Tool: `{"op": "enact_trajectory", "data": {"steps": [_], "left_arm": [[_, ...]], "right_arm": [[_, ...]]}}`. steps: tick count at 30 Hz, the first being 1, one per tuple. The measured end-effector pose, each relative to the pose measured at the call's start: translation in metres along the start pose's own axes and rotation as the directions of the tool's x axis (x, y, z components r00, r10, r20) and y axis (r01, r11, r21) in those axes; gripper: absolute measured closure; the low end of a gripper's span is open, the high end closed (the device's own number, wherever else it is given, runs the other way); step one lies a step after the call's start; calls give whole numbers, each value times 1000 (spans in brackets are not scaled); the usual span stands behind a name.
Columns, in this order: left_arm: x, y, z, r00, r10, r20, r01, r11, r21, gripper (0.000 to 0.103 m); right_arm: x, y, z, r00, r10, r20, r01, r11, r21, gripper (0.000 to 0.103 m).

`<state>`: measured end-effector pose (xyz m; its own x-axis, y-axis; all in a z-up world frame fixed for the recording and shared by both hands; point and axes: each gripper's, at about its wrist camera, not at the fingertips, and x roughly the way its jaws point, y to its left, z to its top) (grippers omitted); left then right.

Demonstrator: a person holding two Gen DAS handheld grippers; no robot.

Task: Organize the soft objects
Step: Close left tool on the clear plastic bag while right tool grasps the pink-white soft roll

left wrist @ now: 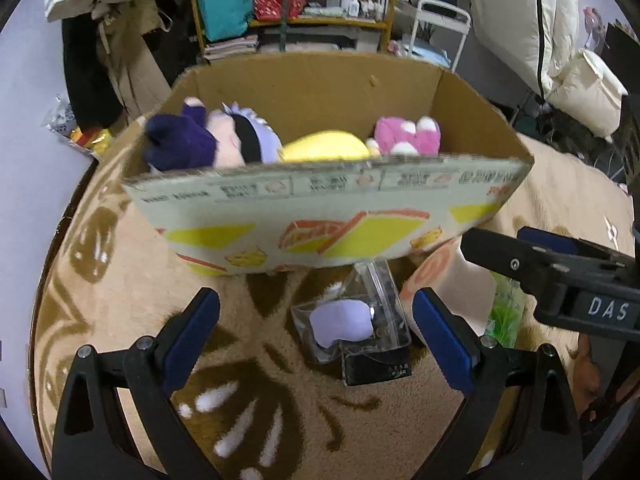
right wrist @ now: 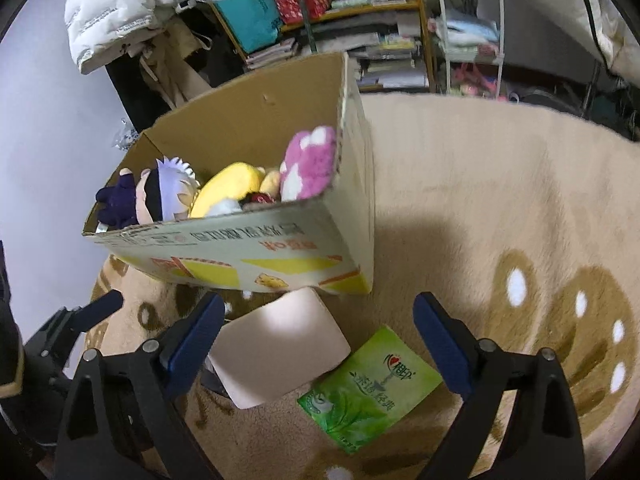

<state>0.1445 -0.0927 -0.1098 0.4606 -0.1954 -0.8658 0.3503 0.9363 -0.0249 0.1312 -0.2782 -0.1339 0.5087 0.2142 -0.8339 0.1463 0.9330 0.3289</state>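
Observation:
A cardboard box (left wrist: 320, 216) stands on a beige patterned blanket and holds several plush toys: a doll in purple with pale hair (left wrist: 208, 140), a yellow plush (left wrist: 326, 146) and a pink plush (left wrist: 408, 136). The box (right wrist: 248, 252) and the same toys show in the right wrist view: doll (right wrist: 160, 192), yellow plush (right wrist: 228, 190), pink plush (right wrist: 308, 164). My left gripper (left wrist: 316, 320) is open and empty, above a clear plastic box holding a small lilac plush (left wrist: 344, 320). My right gripper (right wrist: 318, 322) is open and empty; it also shows in the left wrist view (left wrist: 540, 260).
A pale pink flat pad (right wrist: 280, 352) and a green tissue pack (right wrist: 368, 388) lie on the blanket in front of the box. A small black box (left wrist: 376, 372) sits under the clear box. Shelves (left wrist: 288, 0) and bedding stand behind.

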Motion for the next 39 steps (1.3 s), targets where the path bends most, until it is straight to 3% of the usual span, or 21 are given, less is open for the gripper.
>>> {"op": "enact_trajectory", "data": {"steps": [12,14,21,34,39], "left_arm": [[25,-2,-3,996,-43,-75,43,999,-11,7],[31,-1,-5,995,-54,-88,52,998,-23,7],[43,3,-9,974,-179,-136,166,981,-104,34],[38,8,-16,975,-182,-128,165,977,-133,40],[32,2,-15,980,-164,-111,152,982,-110,48]], "right_arm": [[21,10,-8,998,13,-67,-17,998,-56,5],[23,10,-9,997,17,-73,-21,998,-54,9],[26,15,-12,996,22,-91,-29,996,-81,20],[26,13,-14,991,54,-124,-62,996,-67,37],[26,14,-14,990,55,-126,-64,995,-70,44]]}}
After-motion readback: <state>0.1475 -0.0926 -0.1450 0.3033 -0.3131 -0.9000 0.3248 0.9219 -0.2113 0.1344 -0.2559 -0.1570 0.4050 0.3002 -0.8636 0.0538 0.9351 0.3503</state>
